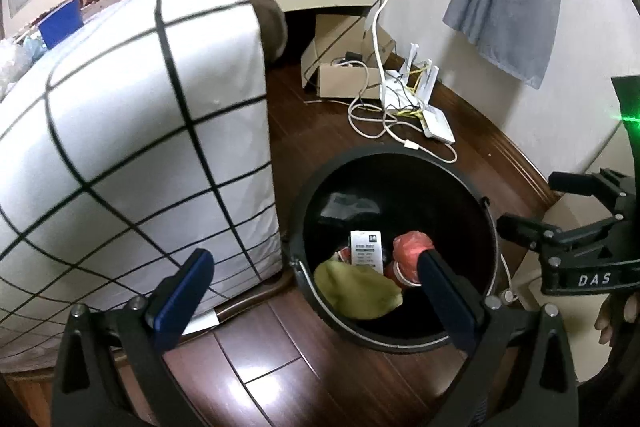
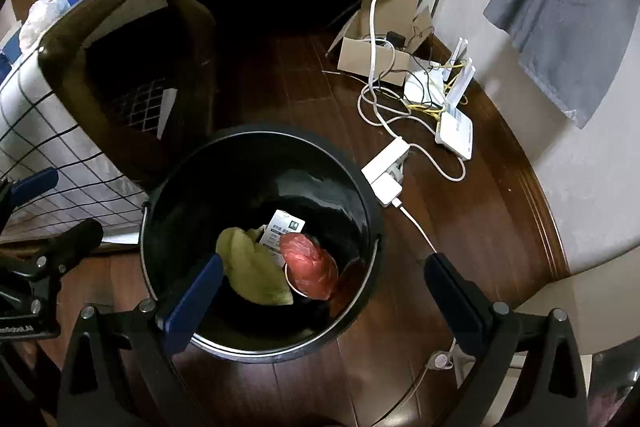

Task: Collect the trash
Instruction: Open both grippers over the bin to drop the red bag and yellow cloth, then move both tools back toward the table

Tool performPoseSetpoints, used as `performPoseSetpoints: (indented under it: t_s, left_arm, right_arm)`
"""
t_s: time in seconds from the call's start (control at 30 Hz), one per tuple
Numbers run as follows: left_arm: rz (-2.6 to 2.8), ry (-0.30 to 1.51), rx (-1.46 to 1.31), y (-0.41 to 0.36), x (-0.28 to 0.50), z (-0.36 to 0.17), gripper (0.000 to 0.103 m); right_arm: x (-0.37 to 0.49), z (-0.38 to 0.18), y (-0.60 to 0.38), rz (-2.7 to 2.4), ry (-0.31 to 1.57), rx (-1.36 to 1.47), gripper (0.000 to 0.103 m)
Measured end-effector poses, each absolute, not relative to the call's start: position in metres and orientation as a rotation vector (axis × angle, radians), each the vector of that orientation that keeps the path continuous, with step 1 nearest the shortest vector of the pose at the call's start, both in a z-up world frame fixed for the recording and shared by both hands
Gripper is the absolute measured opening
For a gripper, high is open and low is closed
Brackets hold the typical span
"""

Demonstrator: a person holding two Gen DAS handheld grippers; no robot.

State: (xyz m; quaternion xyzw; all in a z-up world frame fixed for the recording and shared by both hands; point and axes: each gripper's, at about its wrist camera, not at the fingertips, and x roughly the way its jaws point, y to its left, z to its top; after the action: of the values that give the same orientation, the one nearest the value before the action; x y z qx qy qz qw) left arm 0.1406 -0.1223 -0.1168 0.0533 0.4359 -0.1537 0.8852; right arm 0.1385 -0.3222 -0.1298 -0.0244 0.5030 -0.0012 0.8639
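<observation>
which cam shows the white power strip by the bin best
The right wrist view: the white power strip lies in full view on the floor beside the black bin. In the left wrist view the bin's rim hides it; only its cable end shows.

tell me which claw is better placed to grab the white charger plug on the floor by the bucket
Right. The charger plug lies just past the bucket rim, ahead of the open right claw; the left claw faces the bed side.
</observation>
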Motion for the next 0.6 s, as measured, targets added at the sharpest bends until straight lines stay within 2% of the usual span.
performPoseSetpoints:
  t_s: [0.6]
  left_arm:
    - [-0.287,0.821,0.137,-0.109,0.114,-0.08,0.102]
  right_arm:
    - [0.113,-0.09,-0.306,0.039,0.958,-0.066,0.102]
